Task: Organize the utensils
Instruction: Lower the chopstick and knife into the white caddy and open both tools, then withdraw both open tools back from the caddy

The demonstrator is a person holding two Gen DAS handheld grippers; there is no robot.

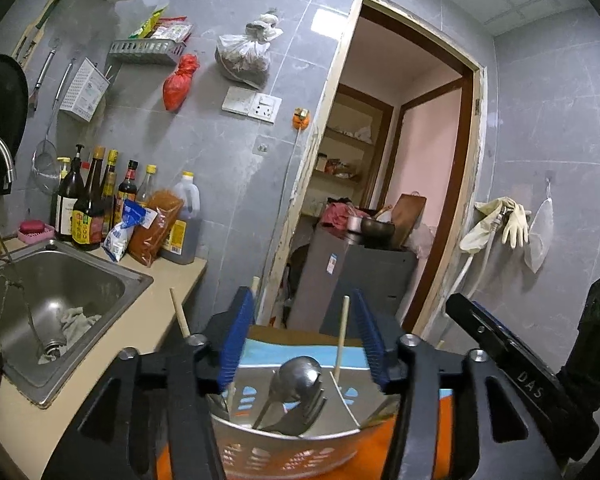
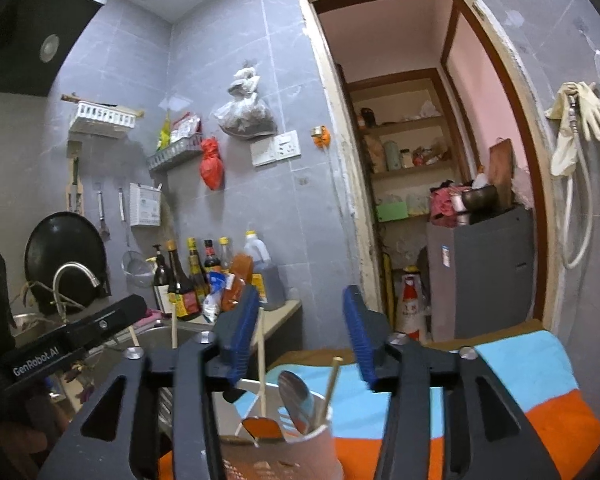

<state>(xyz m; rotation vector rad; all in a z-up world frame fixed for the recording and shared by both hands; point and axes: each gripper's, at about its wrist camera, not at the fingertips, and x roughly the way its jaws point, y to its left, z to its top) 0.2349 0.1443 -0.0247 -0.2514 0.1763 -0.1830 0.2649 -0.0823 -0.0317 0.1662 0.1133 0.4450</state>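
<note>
A perforated utensil holder (image 1: pixel 284 446) stands on a striped blue and orange cloth (image 1: pixel 268 350), right below both grippers. It holds metal spoons (image 1: pixel 300 376) and wooden chopsticks (image 1: pixel 343 336). My left gripper (image 1: pixel 306 340) is open and empty, its blue pads apart above the holder. In the right wrist view the same holder (image 2: pixel 300 436) shows a spoon (image 2: pixel 296 398) and chopsticks (image 2: pixel 332 384). My right gripper (image 2: pixel 300 332) is open and empty above it. The right gripper's body (image 1: pixel 512 364) shows at the right of the left wrist view.
A steel sink (image 1: pixel 56 300) with a rag lies left, with a tap (image 2: pixel 74 276). Sauce bottles (image 1: pixel 96 204) and bags stand on the beige counter (image 1: pixel 172 280). A doorway (image 1: pixel 400 184) with a grey cabinet (image 1: pixel 356 280) is ahead. Rubber gloves (image 1: pixel 500 220) hang right.
</note>
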